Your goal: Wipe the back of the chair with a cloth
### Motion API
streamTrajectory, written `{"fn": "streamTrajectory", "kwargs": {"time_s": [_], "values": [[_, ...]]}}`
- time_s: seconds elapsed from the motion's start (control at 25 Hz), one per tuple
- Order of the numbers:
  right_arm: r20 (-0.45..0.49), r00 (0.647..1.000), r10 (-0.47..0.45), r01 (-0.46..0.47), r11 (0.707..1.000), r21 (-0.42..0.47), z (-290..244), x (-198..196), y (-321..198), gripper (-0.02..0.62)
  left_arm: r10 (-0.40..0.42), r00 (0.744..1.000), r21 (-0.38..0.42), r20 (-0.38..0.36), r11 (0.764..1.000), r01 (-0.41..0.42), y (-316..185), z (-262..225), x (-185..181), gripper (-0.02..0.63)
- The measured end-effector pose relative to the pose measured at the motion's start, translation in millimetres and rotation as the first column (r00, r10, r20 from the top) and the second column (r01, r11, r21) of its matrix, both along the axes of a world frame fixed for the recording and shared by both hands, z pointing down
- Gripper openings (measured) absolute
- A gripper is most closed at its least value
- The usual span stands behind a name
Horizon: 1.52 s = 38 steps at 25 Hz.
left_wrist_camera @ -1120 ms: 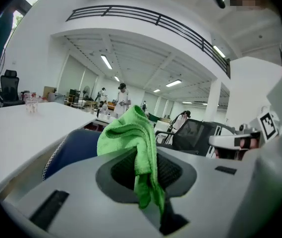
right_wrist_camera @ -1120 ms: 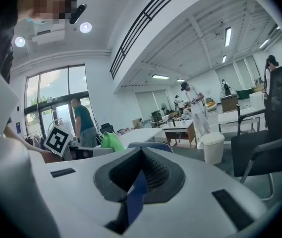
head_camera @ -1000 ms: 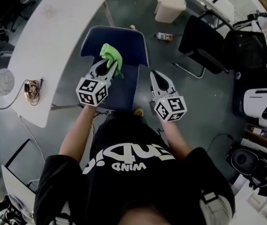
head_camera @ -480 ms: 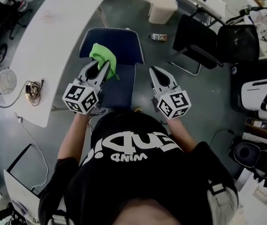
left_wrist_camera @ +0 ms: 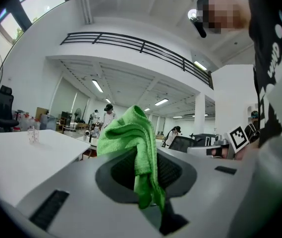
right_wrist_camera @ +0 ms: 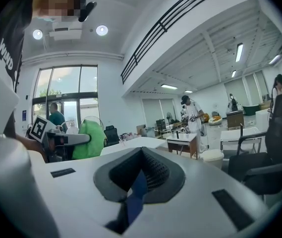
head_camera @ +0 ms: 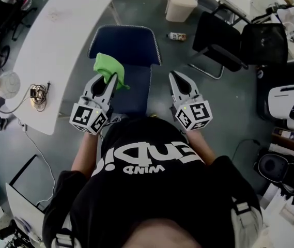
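Presently: white table (head_camera: 59,45), left of the left jaws. Left gripper (head_camera: 107,78), jaws clamped on green cloth (head_camera: 107,66), which bunches past their tips. Blue chair (head_camera: 128,45) ahead, between both jaw pairs; no cloth contact evident, wiping judged still to do. Right gripper (head_camera: 174,76), jaws together, empty. Shirt (head_camera: 152,169) lettering inverted, not safely read.

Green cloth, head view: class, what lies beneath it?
Beneath the green cloth, pinched by the left gripper, shows the blue upholstered chair; the chair part it covers is hidden.
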State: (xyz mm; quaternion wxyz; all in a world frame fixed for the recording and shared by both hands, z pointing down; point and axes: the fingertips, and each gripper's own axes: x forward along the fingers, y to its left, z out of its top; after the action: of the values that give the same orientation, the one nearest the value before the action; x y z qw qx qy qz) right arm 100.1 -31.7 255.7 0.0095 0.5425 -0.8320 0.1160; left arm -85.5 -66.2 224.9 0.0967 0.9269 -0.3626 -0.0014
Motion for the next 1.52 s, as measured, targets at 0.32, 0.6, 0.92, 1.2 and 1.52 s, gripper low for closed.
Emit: {"fn": "streamTrajectory", "kwargs": {"time_s": [0.32,0.6,0.92,1.2,1.52], "values": [[0.007,1.0,0.006,-0.006,1.0,-0.014,20,-1,1,-0.003,-0.057,0.998,0.012,0.013,0.998,0.057,2,19,-11,0.069],[0.017,1.0,0.012,-0.011,1.0,-0.025,26,-1,0,-0.003,-0.081,0.996,-0.011,0.02,0.997,0.082,0,33,-9,0.069],[0.02,1.0,0.001,0.0,1.0,-0.031,30,-4,4,-0.003,-0.092,0.996,-0.023,0.013,0.995,0.093,7,37,-5,0.069],[0.022,1.0,0.0,0.001,0.999,-0.033,30,-5,5,-0.003,-0.096,0.995,-0.04,0.008,0.995,0.096,11,40,-5,0.069],[0.016,1.0,-0.002,0.003,0.999,-0.038,30,-8,8,-0.003,-0.099,0.995,-0.055,0.003,0.994,0.099,13,44,-9,0.069]]}}
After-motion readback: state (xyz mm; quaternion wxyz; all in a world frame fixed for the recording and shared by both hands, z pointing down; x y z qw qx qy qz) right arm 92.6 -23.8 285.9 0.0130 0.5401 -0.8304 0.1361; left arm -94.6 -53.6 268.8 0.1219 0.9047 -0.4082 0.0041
